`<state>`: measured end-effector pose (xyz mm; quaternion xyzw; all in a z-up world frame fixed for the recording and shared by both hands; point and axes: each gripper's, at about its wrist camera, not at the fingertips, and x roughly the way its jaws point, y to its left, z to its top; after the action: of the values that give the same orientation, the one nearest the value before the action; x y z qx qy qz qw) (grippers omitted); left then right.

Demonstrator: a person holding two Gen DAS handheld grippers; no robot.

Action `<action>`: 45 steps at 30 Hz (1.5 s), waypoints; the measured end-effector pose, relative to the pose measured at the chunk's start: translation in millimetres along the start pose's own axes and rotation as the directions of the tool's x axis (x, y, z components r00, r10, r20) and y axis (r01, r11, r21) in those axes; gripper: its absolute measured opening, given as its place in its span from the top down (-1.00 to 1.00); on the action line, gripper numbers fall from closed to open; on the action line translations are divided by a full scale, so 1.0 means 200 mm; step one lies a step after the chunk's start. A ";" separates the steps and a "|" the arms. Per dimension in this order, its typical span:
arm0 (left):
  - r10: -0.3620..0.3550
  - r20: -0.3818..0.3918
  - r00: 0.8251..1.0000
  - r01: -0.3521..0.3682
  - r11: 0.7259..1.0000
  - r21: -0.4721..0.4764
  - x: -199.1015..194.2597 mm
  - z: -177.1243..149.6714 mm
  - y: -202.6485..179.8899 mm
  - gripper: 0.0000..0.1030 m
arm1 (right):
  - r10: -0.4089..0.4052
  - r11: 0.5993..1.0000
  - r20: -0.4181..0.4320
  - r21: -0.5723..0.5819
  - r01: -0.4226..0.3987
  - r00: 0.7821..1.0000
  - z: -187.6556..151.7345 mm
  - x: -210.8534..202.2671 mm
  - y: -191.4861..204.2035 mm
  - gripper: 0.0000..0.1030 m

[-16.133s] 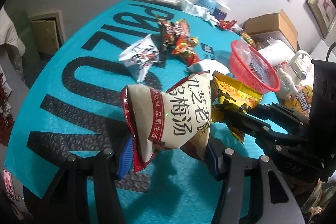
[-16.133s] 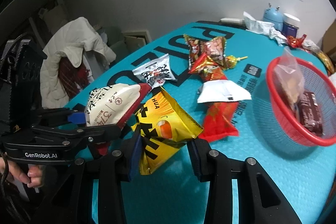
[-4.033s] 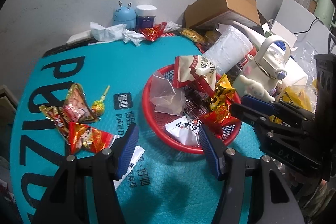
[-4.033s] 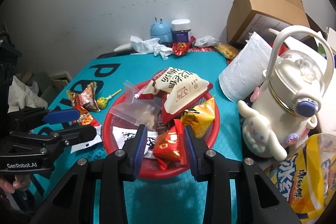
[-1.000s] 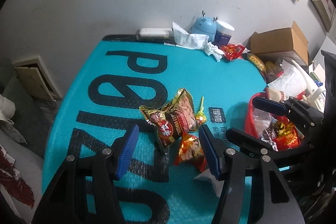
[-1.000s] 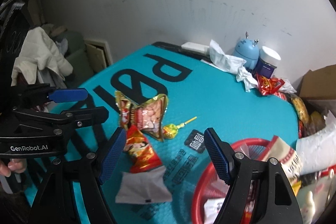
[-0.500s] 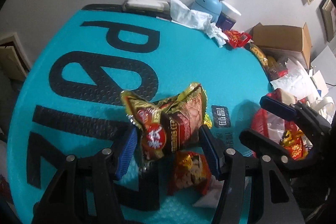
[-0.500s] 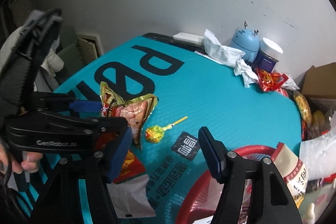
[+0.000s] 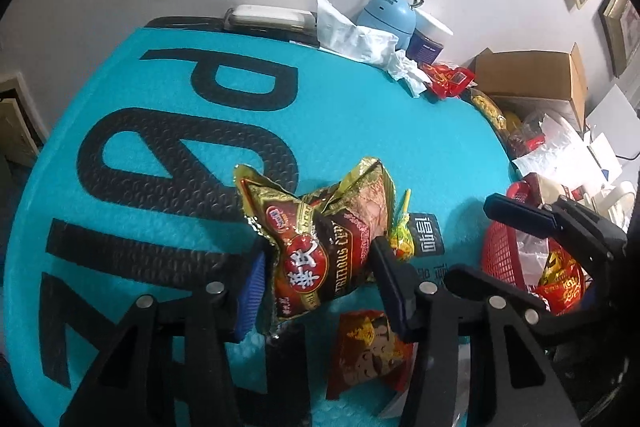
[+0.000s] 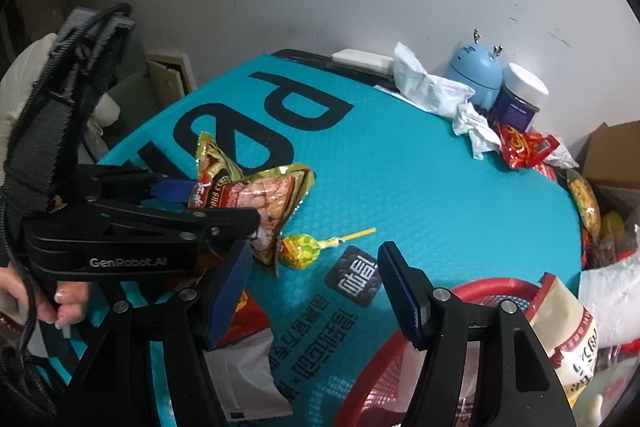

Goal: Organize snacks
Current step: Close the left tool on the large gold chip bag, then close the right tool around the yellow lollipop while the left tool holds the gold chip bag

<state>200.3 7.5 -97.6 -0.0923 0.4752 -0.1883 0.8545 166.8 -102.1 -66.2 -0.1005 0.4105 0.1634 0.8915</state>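
Observation:
A gold and brown snack bag [image 9: 320, 251] lies crumpled on the teal mat [image 9: 160, 131]. My left gripper [image 9: 316, 267] has it between its jaws, which are closing, and both pads touch its sides. From the right wrist, that left gripper [image 10: 216, 203] flanks the same bag [image 10: 256, 199]. My right gripper [image 10: 312, 259] is open and holds nothing, hovering over a yellow lollipop [image 10: 300, 247]. The red basket [image 10: 460, 287] with several snack packets stands at the lower right. A red packet [image 9: 368, 343] and a white packet [image 10: 244, 375] lie near the front.
At the mat's back stand a blue deer-shaped gadget [image 10: 478, 75], a dark jar [image 10: 520, 99], crumpled tissues [image 10: 428, 91] and a red wrapper [image 10: 524, 143]. A cardboard box [image 9: 532, 75] is at the right. A person's hand [image 10: 60, 303] holds the left gripper.
My left gripper came down onto the gold and brown bag and its jaws narrowed around it. My right gripper narrowed a little and now sits over the lollipop.

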 end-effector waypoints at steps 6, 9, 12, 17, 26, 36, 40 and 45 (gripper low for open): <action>0.035 0.016 0.999 -0.034 0.999 -0.036 -0.08 -0.05 0.07 0.09 | 0.003 1.000 -0.018 -0.026 -0.003 1.000 0.01 0.06 0.04 -0.28; 0.070 0.044 0.997 -0.068 0.997 -0.041 -0.12 -0.07 0.10 0.10 | 0.003 0.999 -0.031 -0.037 -0.004 1.000 0.02 0.10 0.06 -0.24; 0.102 0.073 0.992 -0.098 0.993 -0.060 -0.15 -0.09 0.15 0.10 | -0.013 0.998 -0.050 -0.070 0.009 0.999 0.03 0.14 0.10 -0.09; 0.109 0.090 0.990 -0.104 0.993 -0.061 -0.16 -0.10 0.19 0.10 | -0.075 0.992 -0.124 -0.109 0.061 0.989 0.05 0.24 0.14 0.00; 0.096 0.099 0.991 -0.089 0.994 -0.071 -0.16 -0.10 0.21 0.10 | -0.111 0.993 -0.191 -0.055 0.103 0.975 0.07 0.32 0.07 0.09; 0.072 0.096 0.993 -0.065 0.995 -0.077 -0.16 -0.11 0.23 0.17 | -0.074 0.997 -0.186 -0.024 0.071 0.980 0.07 0.33 0.07 0.47; 0.053 0.087 0.995 -0.047 0.997 -0.069 -0.16 -0.11 0.21 0.28 | -0.043 0.999 -0.157 -0.019 0.040 0.987 0.05 0.27 0.08 0.47; -0.012 0.069 0.998 0.018 0.996 -0.083 -0.17 -0.12 0.18 0.48 | -0.010 0.999 -0.122 -0.032 0.006 0.992 0.02 0.19 0.12 0.47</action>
<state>172.6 55.0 -95.1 -0.1380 0.4523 -0.1714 0.8643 184.0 -70.8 -94.9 -0.1261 0.4613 0.1600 0.8636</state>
